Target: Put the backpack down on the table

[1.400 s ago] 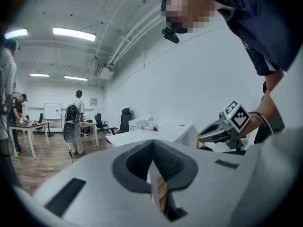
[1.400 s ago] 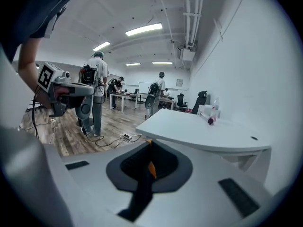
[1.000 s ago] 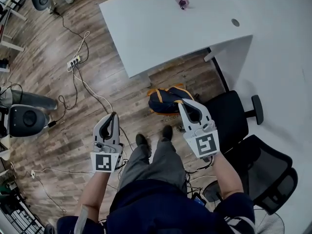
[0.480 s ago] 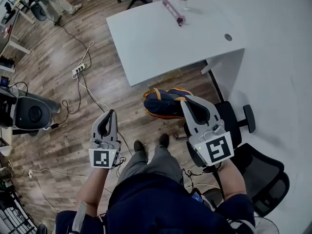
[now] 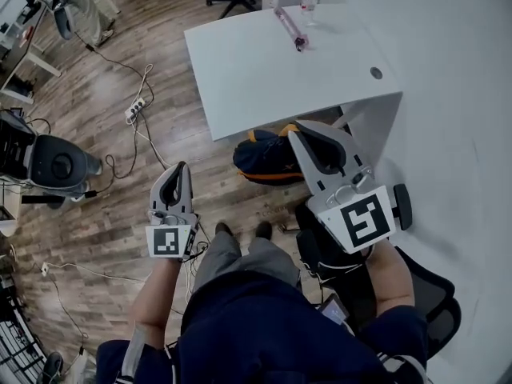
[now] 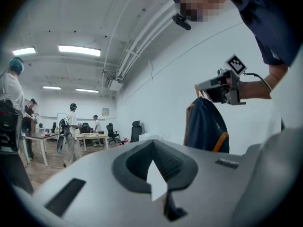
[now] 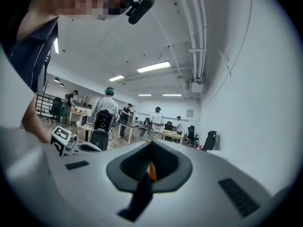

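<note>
right tongs [image 5: 295, 137] have come up since a second ago, and the backpack [image 5: 266, 157] has risen with them, closer now to the near edge of the worktop [image 5: 264, 62]. left tongs [image 5: 183, 169] have lifted a little too. the right tongs are pressed together, pinching an orange strap [image 7: 152, 170] of the backpack. the dark blue bag with orange trim hangs below them, off the floor, just short of the worktop's near edge and not yet over it. the left tongs sit well to the left of the bag, out from the worktop, tips pressed together with nothing in them. at the worktop's far end stands a bottle [image 5: 309, 5].
</note>
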{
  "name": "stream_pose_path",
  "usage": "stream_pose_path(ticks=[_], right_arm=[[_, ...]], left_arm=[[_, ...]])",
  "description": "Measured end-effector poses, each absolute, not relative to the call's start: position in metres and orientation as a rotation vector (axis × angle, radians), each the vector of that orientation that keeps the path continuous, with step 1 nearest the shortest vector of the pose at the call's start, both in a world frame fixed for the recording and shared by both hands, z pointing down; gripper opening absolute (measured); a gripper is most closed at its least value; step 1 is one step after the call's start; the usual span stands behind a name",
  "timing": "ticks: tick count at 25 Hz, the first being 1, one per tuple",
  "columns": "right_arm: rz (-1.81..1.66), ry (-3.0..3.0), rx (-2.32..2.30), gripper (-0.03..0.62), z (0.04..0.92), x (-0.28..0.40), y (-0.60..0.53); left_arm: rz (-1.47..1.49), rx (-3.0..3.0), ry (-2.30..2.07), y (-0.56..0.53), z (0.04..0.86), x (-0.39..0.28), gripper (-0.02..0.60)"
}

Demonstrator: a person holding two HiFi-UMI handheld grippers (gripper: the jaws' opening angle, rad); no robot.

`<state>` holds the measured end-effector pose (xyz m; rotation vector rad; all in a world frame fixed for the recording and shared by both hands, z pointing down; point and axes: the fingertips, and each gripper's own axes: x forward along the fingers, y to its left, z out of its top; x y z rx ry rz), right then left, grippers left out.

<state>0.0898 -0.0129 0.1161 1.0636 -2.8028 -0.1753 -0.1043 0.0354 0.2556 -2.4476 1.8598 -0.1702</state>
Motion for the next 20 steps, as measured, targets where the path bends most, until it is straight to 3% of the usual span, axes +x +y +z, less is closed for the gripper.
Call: stream_pose_path(ticks=[20], right_arm=[[-0.332,-2.7,1.207,-0.002,0.11,0.028,-0.107]], left_arm=[[-0.129,-2.551,1.667,-0.048,0.227,-0.156,0.003]])
